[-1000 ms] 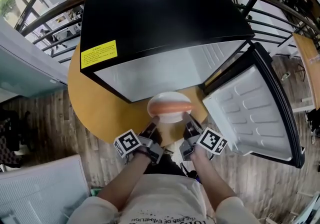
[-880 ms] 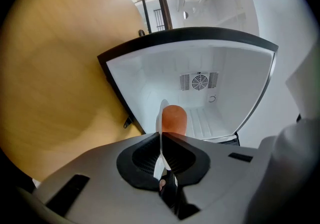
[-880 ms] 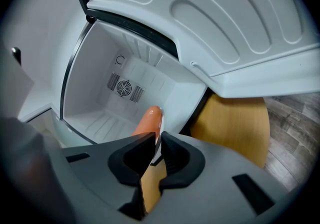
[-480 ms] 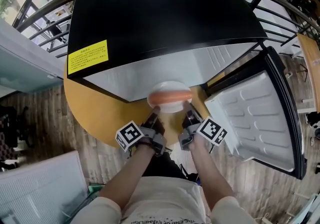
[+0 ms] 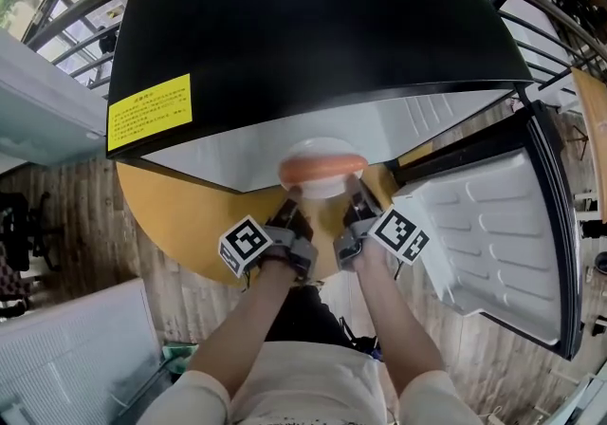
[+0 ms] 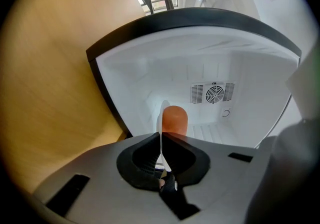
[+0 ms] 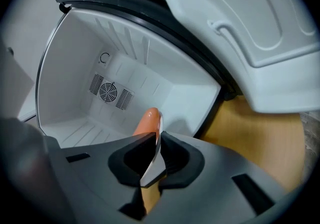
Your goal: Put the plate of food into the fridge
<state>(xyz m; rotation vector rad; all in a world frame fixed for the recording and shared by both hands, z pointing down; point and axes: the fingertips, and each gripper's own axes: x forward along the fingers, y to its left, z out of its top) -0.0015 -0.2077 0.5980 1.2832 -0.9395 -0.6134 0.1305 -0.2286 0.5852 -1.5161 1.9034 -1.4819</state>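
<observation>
A white plate (image 5: pixel 322 181) carrying an orange sausage (image 5: pixel 322 167) hangs at the mouth of the open fridge (image 5: pixel 313 44). My left gripper (image 5: pixel 287 212) is shut on the plate's near left rim, and my right gripper (image 5: pixel 356 208) is shut on its near right rim. In the left gripper view the plate (image 6: pixel 160 133) runs edge-on between the jaws, with the sausage (image 6: pixel 175 120) beyond. The right gripper view shows the plate rim (image 7: pixel 154 163) pinched and the sausage (image 7: pixel 148 120) pointing into the white fridge interior (image 7: pixel 125 93).
The black-topped fridge stands on a round wooden table (image 5: pixel 190 219). Its door (image 5: pixel 498 243) hangs open at the right, white liner facing up. A fan vent (image 6: pixel 213 93) sits on the fridge's back wall. Metal railings (image 5: pixel 560 29) run behind.
Both grippers have carried the plate forward, so it now sits partly under the fridge's top edge. The fridge fills more of the head view.
</observation>
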